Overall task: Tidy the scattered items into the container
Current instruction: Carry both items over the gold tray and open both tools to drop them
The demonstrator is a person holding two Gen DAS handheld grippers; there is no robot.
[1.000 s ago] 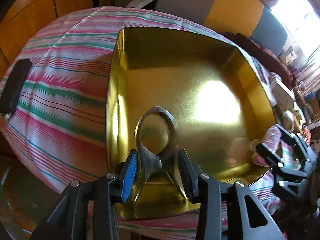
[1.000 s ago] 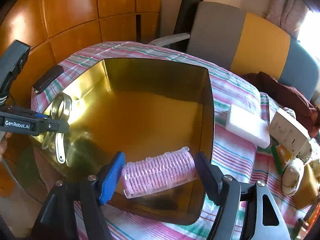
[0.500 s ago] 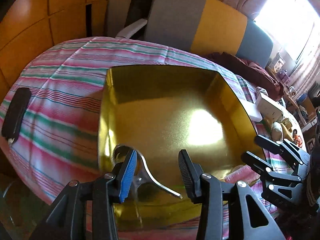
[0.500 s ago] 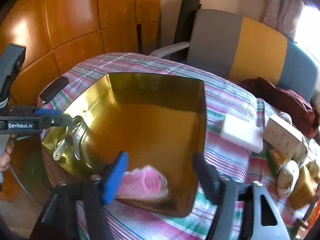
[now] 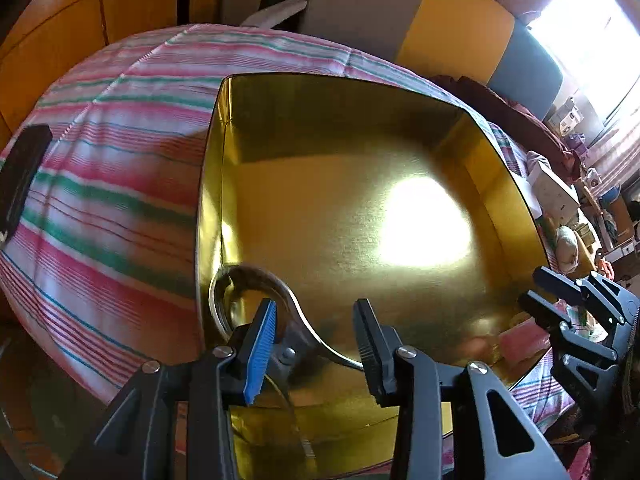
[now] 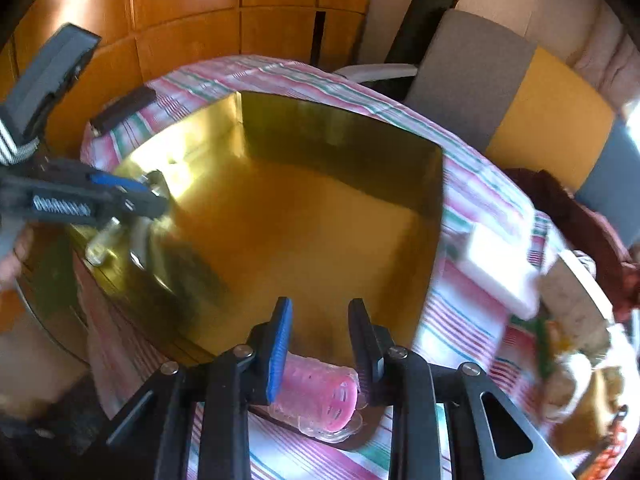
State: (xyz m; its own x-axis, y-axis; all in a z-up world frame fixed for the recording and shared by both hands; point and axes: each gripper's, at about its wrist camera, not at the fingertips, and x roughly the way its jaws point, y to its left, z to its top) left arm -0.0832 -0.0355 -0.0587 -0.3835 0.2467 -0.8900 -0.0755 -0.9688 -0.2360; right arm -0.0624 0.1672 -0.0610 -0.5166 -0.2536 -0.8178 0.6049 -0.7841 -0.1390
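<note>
A square gold tin sits on the striped tablecloth. A shiny metal looped tool lies in its near left corner. My left gripper hovers just over the tool; its jaws are closing, the pads are clear of the metal, and the handle runs beneath them. A pink hair roller rests in the tin's near right corner. My right gripper is above the roller with its jaws drawn in narrow, gripping nothing.
A flat black item lies on the cloth left of the tin. To the right are a white block, a small carton and other clutter. A grey and yellow chair stands behind the table.
The left gripper let go of the metal tool, which now lies in the tin's near left corner. The right gripper dropped the roller into the tin, then its jaws drew in.
</note>
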